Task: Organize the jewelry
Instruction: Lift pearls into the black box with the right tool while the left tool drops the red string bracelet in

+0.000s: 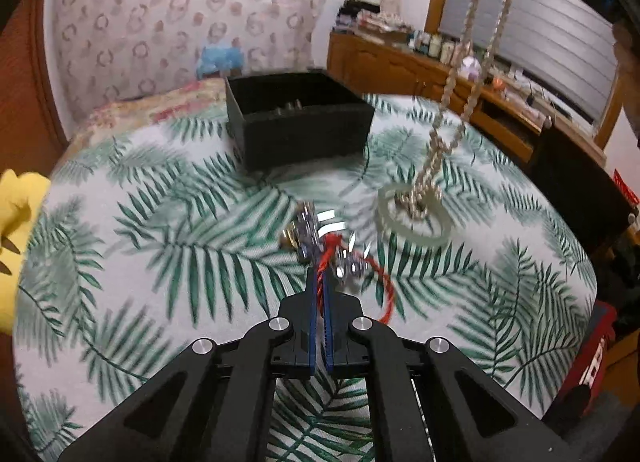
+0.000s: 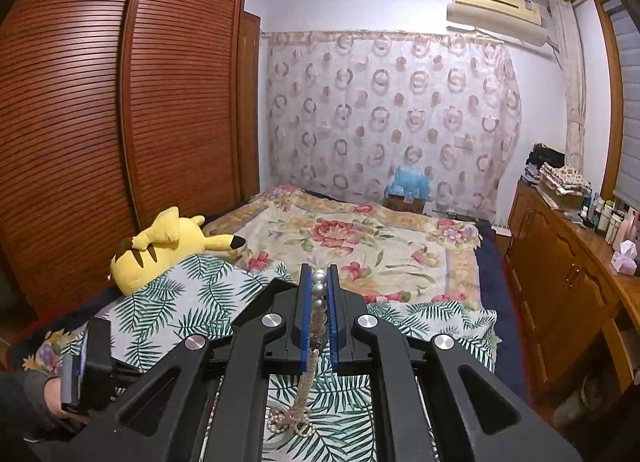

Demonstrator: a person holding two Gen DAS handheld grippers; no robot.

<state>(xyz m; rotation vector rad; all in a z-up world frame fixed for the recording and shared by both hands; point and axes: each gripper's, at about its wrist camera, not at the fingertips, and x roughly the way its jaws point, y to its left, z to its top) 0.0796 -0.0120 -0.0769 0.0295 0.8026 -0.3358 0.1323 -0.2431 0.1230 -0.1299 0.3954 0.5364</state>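
My left gripper (image 1: 320,270) is shut on a red cord bracelet (image 1: 382,276) with silver charms, low over the leaf-print cloth (image 1: 180,246). A black open box (image 1: 300,129) stands beyond it, with small items inside. To the right, a pearl necklace (image 1: 476,73) hangs from above, and its lower end rests inside a pale green bangle (image 1: 420,240) lying on the cloth. In the right wrist view my right gripper (image 2: 319,268) is shut on that pearl necklace (image 2: 319,290). Grey beads sit between its blue pads (image 2: 332,302), and the strand drops to a heap below.
A yellow plush toy (image 2: 160,254) lies at the cloth's left edge on the bed with a floral blanket (image 2: 360,234). A wooden sideboard (image 2: 568,274) crowded with bottles runs along the right. A hand (image 2: 52,398) shows at lower left in the right wrist view.
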